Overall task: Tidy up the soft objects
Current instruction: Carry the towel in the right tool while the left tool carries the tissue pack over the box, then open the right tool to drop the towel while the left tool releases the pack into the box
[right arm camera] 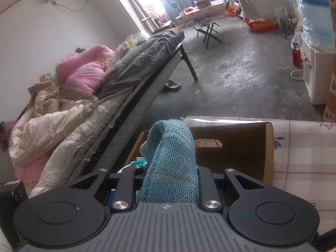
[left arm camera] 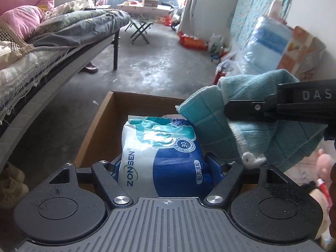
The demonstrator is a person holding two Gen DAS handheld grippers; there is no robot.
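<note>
My left gripper (left arm camera: pixel 162 166) is shut on a blue and white pack of wet wipes (left arm camera: pixel 159 147), its blue pads pressing both sides. The pack hangs over an open cardboard box (left arm camera: pixel 100 126). From the right edge of the left wrist view my right gripper (left arm camera: pixel 241 109) reaches in, shut on a teal checked cloth (left arm camera: pixel 262 134) that droops over the pack's far right corner. In the right wrist view the same cloth (right arm camera: pixel 170 147) bulges up between the fingers of the right gripper (right arm camera: pixel 168 180), above the box (right arm camera: pixel 231 153) with its handle cutout.
A bed (left arm camera: pixel 63 31) piled with quilts and pink pillows runs along the left. A slipper (left arm camera: pixel 91 68) lies by its leg, with a folding stool (left arm camera: pixel 140 29) further back. The box stands on a floral checked cloth (right arm camera: pixel 304 147). A white cabinet (right arm camera: pixel 319 73) and stacked packs (left arm camera: pixel 266 42) line the right wall.
</note>
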